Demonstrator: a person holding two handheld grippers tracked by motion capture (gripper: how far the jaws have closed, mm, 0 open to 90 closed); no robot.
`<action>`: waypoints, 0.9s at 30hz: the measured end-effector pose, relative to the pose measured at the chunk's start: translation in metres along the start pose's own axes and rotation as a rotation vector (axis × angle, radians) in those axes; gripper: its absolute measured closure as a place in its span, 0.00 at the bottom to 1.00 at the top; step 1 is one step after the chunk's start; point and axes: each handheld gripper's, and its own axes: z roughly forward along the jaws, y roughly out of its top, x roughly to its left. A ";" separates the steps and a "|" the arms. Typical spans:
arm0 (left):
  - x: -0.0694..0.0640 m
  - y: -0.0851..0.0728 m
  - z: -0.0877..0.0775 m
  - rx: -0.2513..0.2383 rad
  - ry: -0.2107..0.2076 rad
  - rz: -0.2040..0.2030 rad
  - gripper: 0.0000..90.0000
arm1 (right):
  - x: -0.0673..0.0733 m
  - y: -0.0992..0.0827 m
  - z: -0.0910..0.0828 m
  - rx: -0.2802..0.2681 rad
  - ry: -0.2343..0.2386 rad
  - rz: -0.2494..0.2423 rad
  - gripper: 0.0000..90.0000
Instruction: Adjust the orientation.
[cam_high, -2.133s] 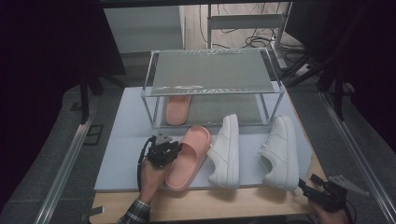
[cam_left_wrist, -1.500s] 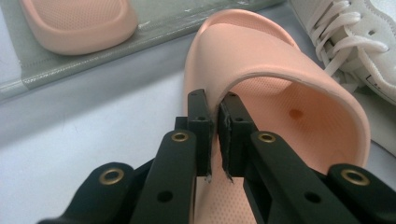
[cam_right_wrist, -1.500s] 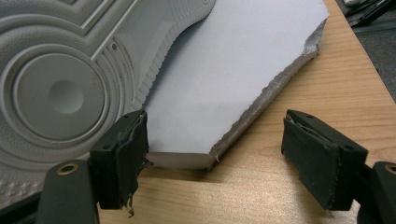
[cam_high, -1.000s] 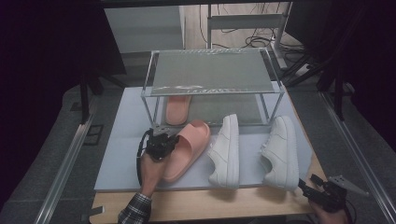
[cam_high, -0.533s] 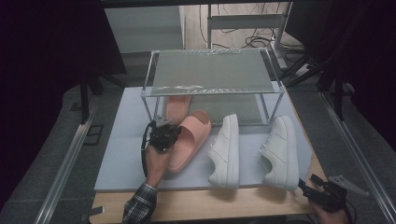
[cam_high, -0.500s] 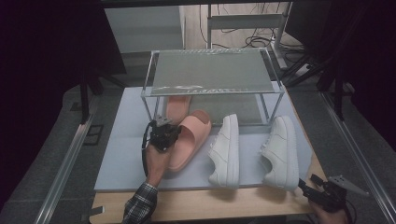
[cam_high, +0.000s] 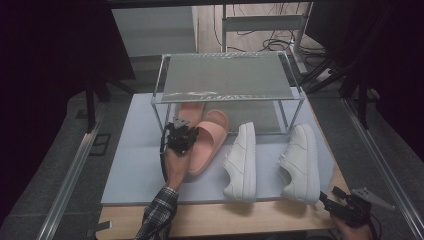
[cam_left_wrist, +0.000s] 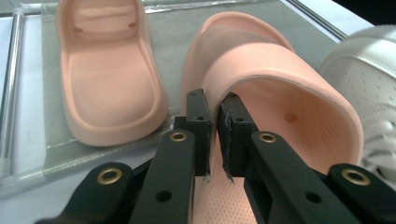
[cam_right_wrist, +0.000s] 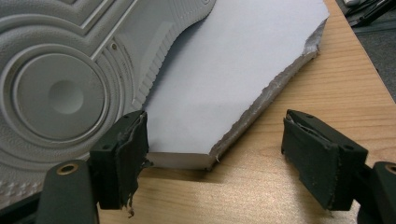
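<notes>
My left hand-held gripper (cam_left_wrist: 214, 135) is clenched on the side wall of a pink slide sandal (cam_left_wrist: 280, 116), its two black jaws pinching the rim just where the strap arches over the footbed. The sandal's toe end reaches away from the jaws onto the grey lower shelf of a small rack (cam_high: 227, 75). Just to the left of my jaws, ahead of them on the same shelf, lies the second pink sandal (cam_left_wrist: 109, 74), apart from the one I hold. A white sneaker (cam_high: 242, 162) lies close on the right side of the held sandal, and another white sneaker (cam_high: 301, 162) lies farther right. My right hand-held gripper (cam_right_wrist: 215, 163) is released, jaws wide apart, empty over the wooden tabletop (cam_right_wrist: 289, 140), at the corner of the pale mat (cam_right_wrist: 224, 79).
</notes>
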 end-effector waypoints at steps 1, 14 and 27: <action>0.000 0.001 0.002 -0.001 0.004 -0.004 0.93 | 0.000 0.000 0.000 0.000 0.000 0.000 0.26; -0.008 0.010 0.030 -0.018 0.069 -0.035 0.92 | 0.000 0.000 0.000 0.000 0.001 0.000 0.26; -0.005 0.006 0.050 -0.020 0.124 -0.083 0.91 | 0.000 0.000 0.000 -0.001 0.002 0.000 0.26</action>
